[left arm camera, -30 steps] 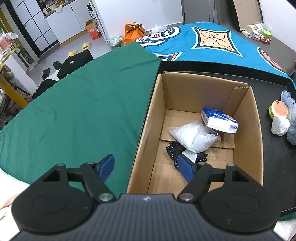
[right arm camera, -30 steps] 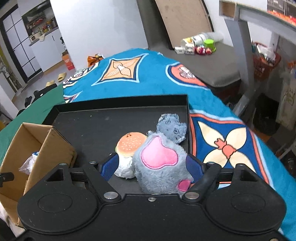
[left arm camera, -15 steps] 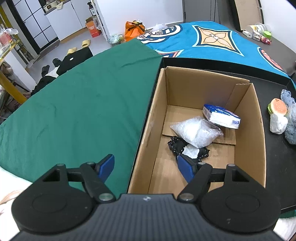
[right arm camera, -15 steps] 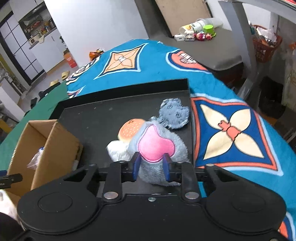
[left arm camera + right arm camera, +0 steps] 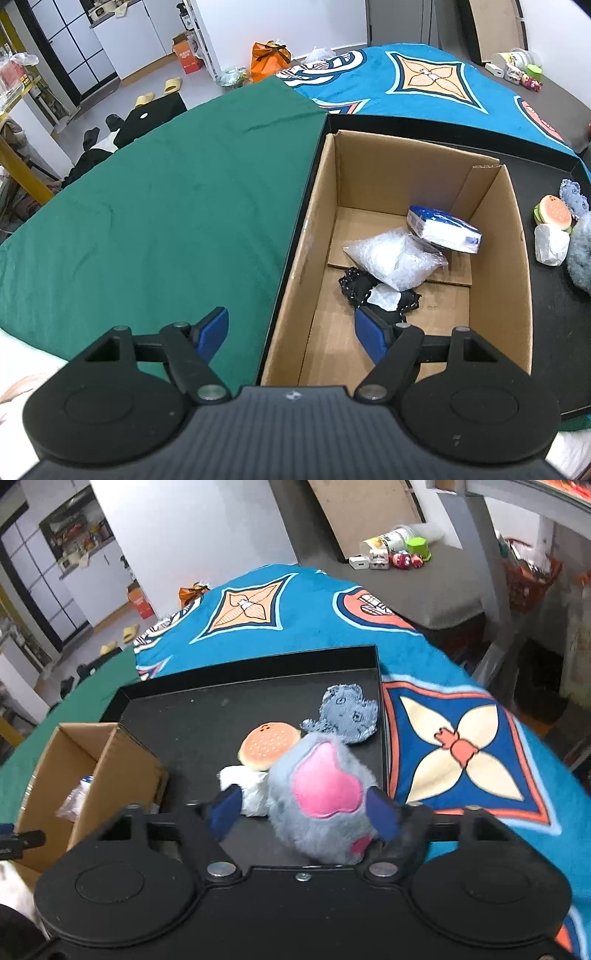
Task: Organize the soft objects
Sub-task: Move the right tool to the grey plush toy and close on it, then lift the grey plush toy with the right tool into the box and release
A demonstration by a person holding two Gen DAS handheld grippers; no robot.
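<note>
A grey plush toy with a pink patch [image 5: 321, 801] sits between the fingers of my right gripper [image 5: 304, 812], which is open around it. Beside it on the black tray [image 5: 207, 716] lie a burger plush [image 5: 269, 744], a white wad [image 5: 245, 788] and a blue-grey fabric piece [image 5: 347, 714]. My left gripper [image 5: 291, 330] is open and empty over the near edge of the cardboard box [image 5: 513, 280]. The box holds a tissue pack [image 5: 443, 229], a clear bag [image 5: 395, 258] and a black item [image 5: 360, 286].
The tray lies on a blue patterned blanket [image 5: 458, 746] next to a green cloth [image 5: 155, 206]. The box also shows in the right wrist view [image 5: 122, 771]. Small toys and bottles [image 5: 395, 550] stand on a grey surface at the back.
My right gripper closed on the grey plush half a second ago and has now opened wide again. The view has pulled back slightly. My left gripper stays open and has barely moved.
</note>
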